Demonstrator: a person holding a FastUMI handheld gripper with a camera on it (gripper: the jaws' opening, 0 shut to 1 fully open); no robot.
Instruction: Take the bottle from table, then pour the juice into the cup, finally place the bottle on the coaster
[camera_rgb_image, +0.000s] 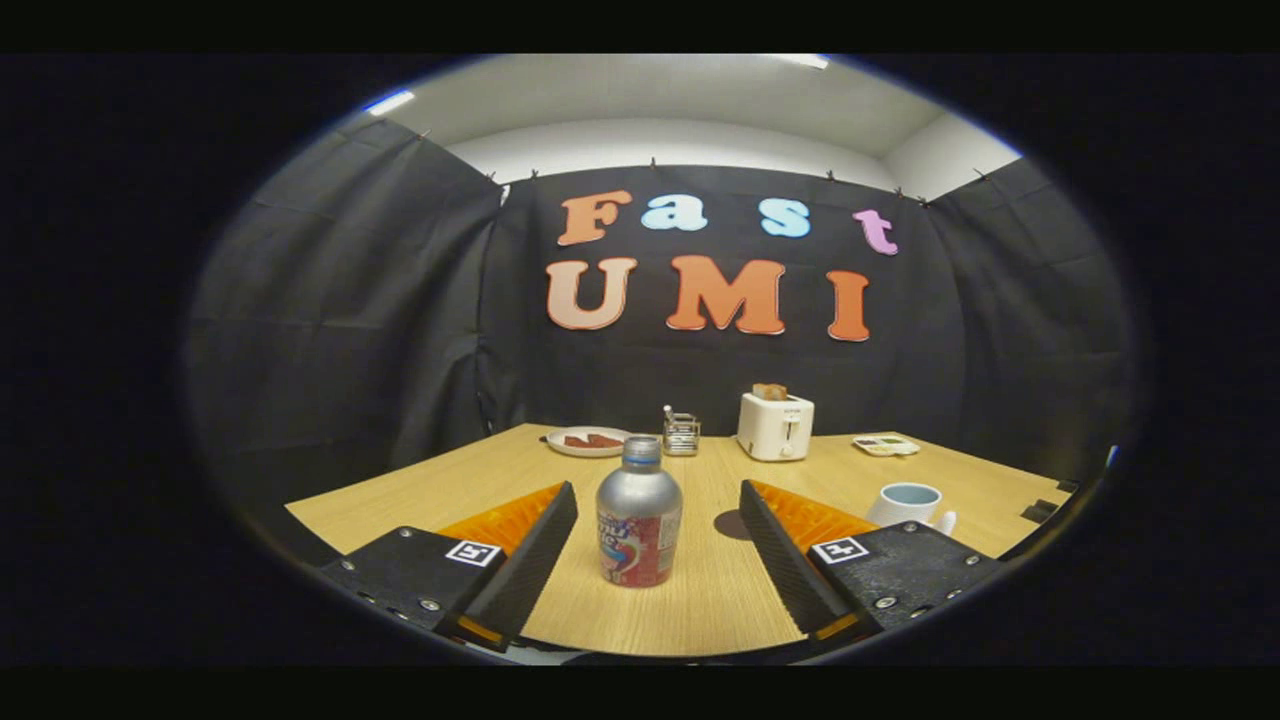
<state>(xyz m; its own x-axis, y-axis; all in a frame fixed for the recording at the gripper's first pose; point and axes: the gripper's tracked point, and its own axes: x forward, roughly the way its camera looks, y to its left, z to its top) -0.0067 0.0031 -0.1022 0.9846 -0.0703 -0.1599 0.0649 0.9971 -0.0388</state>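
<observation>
We see the gripper with jaws spread wide, the bottle upright on the worktop between them and touching neither, likely lined up for the grasp. Behind it, from left, stand a plate, a small metal rack and a toaster; none blocks us. The cup waits just beyond the right finger. A dark disc peeking past that finger may be the coaster.
</observation>
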